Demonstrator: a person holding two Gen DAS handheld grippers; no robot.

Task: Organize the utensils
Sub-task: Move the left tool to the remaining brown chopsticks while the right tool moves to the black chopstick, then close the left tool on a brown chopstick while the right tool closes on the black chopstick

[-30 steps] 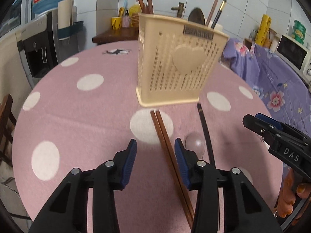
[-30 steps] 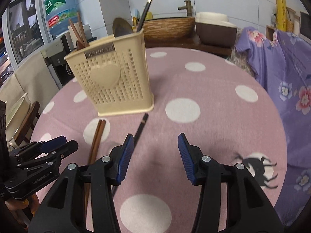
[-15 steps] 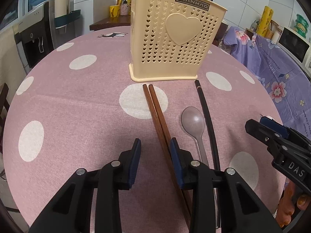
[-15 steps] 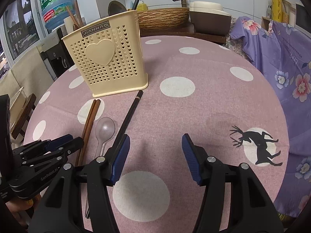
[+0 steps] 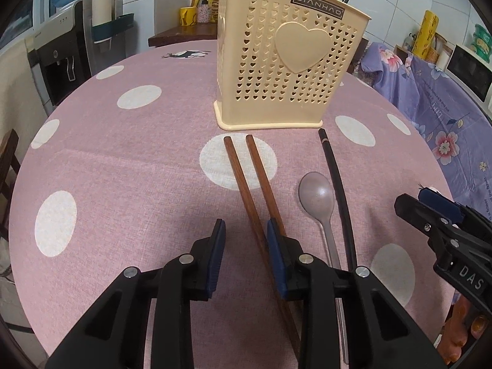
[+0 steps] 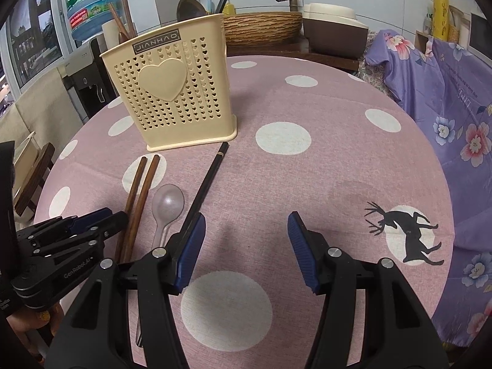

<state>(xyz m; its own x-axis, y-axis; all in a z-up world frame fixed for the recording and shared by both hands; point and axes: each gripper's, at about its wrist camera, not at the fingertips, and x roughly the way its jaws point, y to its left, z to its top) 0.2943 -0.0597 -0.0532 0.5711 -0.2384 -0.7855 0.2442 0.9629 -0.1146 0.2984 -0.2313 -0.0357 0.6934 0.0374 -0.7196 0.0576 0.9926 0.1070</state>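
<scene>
A cream perforated utensil holder stands on the pink dotted tablecloth with chopsticks and a spoon upright in it. In front of it lie two brown chopsticks, a clear plastic spoon and a black chopstick. My left gripper hangs low over the brown pair with its jaws closing. One brown chopstick runs between the pads, close to the right one; the other passes under the right finger. My right gripper is open over bare cloth, with the black chopstick by its left finger.
The round table's edge curves close on the left and right. A purple flowered cloth covers furniture to the right. A water dispenser stands at the back left, and a woven basket and box sit behind the holder.
Both views have drawn back from the holder, bringing the spoon into sight. The left jaws have narrowed around a brown chopstick. The right jaws have widened a little.
</scene>
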